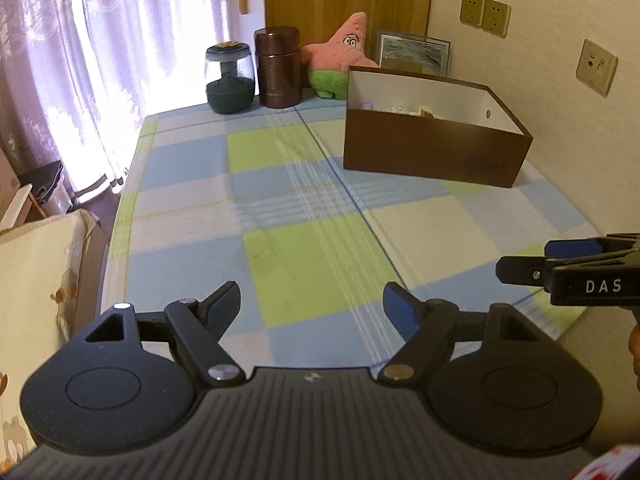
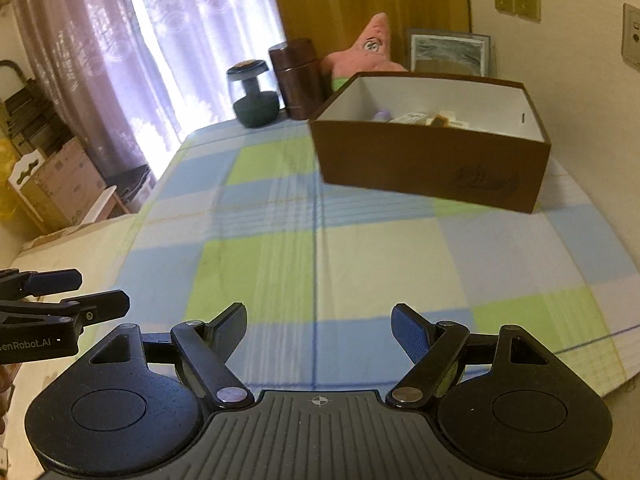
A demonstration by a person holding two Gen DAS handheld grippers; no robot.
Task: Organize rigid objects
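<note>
Brown cardboard open-top box [image 2: 432,168] with white lining sits at 1 o'clock on the blue-green checked cloth bench [image 2: 360,264], small rigid items low inside, hard to identify. Left gripper [image 1: 312,304] and right gripper [image 2: 318,324] both hover with fingers spread, empty. Risk: nothing loose shows nearby, so a reach in could snag the rim and shove the light box.

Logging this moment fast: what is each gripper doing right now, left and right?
Left gripper: open, nothing between the jaws.
Right gripper: open, nothing between the jaws.
</note>
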